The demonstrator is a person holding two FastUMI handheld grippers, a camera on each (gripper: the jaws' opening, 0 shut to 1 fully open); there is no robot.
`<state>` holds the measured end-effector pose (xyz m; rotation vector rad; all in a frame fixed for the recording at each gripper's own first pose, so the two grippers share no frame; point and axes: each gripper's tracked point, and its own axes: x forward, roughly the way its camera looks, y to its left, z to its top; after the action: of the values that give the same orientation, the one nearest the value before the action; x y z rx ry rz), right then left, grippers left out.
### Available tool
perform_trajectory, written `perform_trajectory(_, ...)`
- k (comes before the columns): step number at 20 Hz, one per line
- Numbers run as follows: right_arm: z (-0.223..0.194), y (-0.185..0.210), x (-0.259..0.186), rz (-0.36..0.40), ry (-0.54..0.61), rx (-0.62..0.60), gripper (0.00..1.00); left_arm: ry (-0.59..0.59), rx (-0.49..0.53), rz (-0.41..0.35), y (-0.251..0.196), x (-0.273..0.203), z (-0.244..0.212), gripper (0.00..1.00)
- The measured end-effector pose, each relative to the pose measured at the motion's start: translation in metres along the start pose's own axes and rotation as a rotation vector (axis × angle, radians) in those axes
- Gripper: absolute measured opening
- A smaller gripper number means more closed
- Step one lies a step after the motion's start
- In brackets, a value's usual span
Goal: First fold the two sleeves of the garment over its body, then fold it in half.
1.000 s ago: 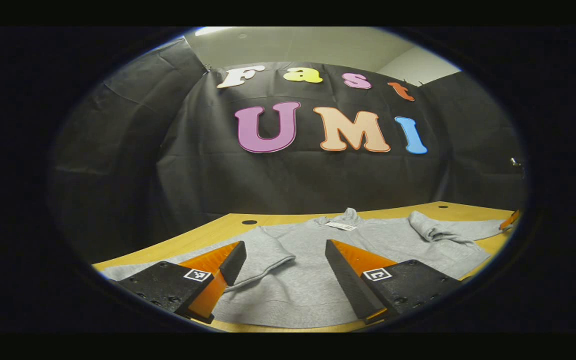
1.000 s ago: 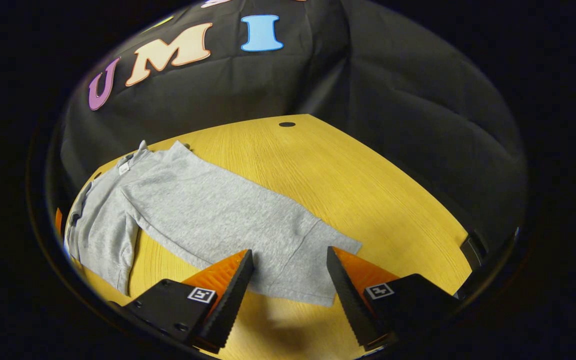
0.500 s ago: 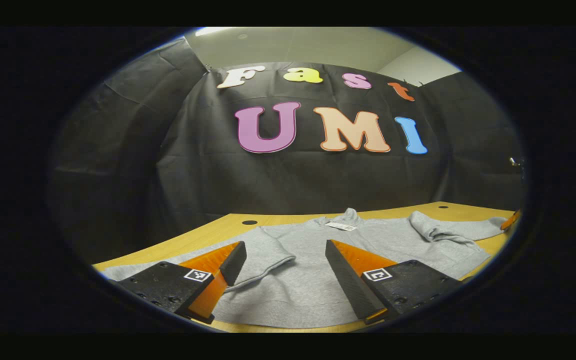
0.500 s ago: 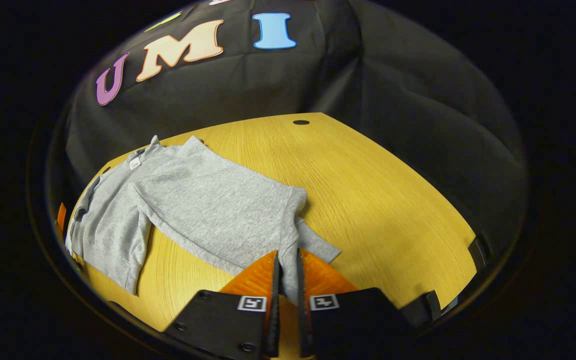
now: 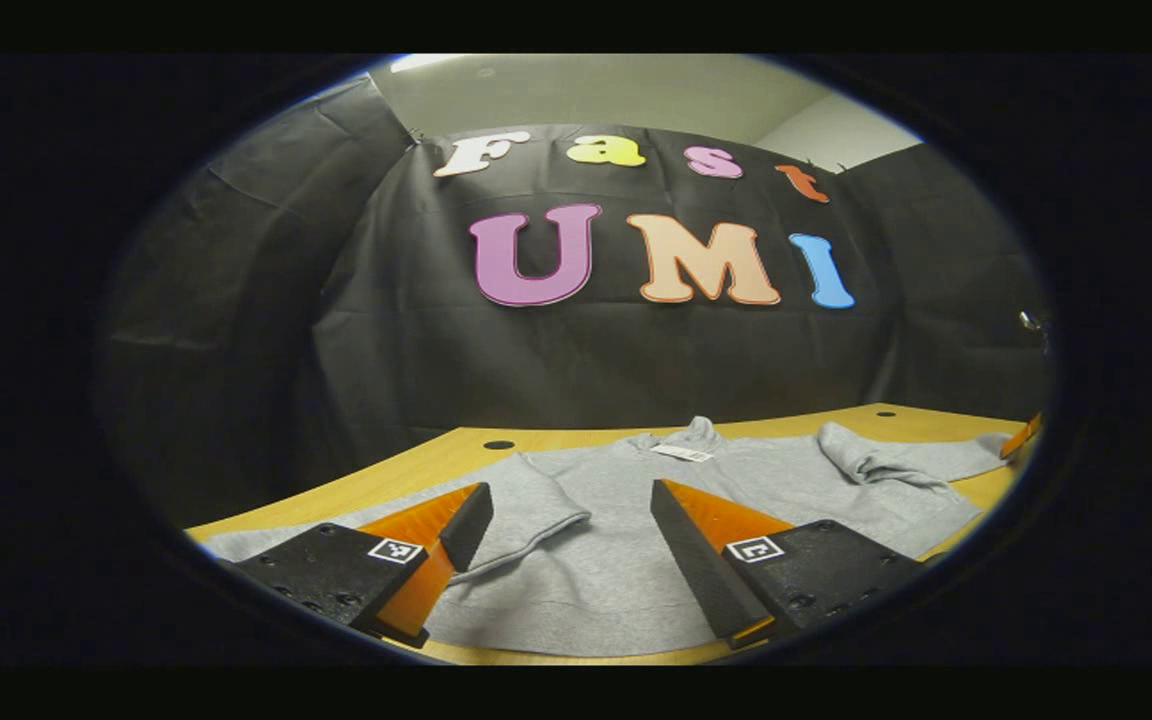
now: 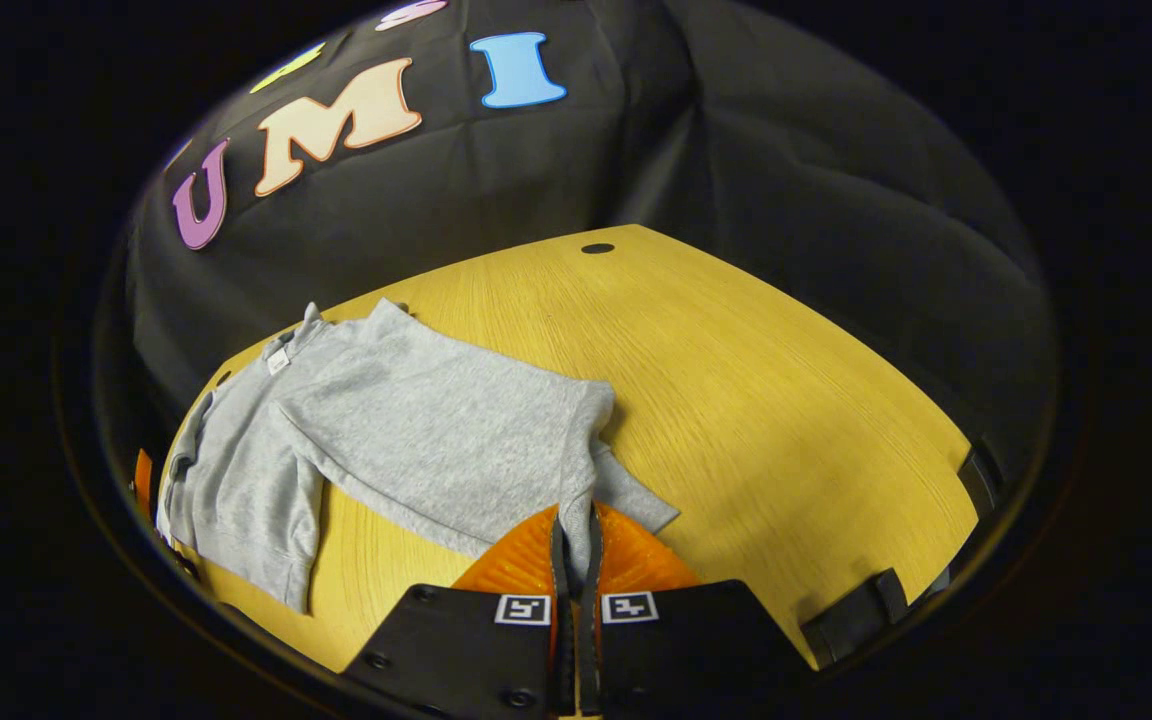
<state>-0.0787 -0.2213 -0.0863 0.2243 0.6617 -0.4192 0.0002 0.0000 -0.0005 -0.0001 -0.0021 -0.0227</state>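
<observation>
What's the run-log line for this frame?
right gripper: shut on right sleeve | left gripper: open above sweatshirt | table | fold: started

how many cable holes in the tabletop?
2. One hole at the far left edge, past the left sleeve; the other hole at the far right edge, beyond the right sleeve. The sweatshirt may hide more.
</observation>
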Motion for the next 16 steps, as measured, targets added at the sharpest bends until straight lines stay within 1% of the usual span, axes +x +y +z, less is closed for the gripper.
perform_trajectory(3, 0.023, 0.022, -0.002, 0.059, -0.034, 0.025, 0.04, 0.000, 0.000, 0.000, 0.000, 0.000, 0.001, 0.94)
perform_trajectory(6, 0.048, 0.055, 0.002, 0.109, -0.085, 0.003, 0.04, -0.001, 0.000, 0.000, 0.000, -0.001, 0.001, 0.95)
perform_trajectory(7, 0.056, 0.068, 0.003, 0.129, -0.098, -0.007, 0.04, -0.001, -0.001, 0.000, 0.000, 0.000, 0.001, 0.94)
perform_trajectory(10, 0.073, 0.115, 0.011, 0.199, -0.125, -0.030, 0.04, -0.001, -0.001, 0.000, 0.000, 0.000, 0.001, 0.93)
perform_trajectory(14, 0.087, 0.182, 0.019, 0.282, -0.139, -0.099, 0.04, 0.000, 0.000, 0.001, 0.001, 0.001, 0.001, 0.94)
perform_trajectory(16, 0.093, 0.219, 0.019, 0.335, -0.147, -0.120, 0.04, 0.000, -0.001, 0.001, 0.001, 0.000, 0.000, 0.94)
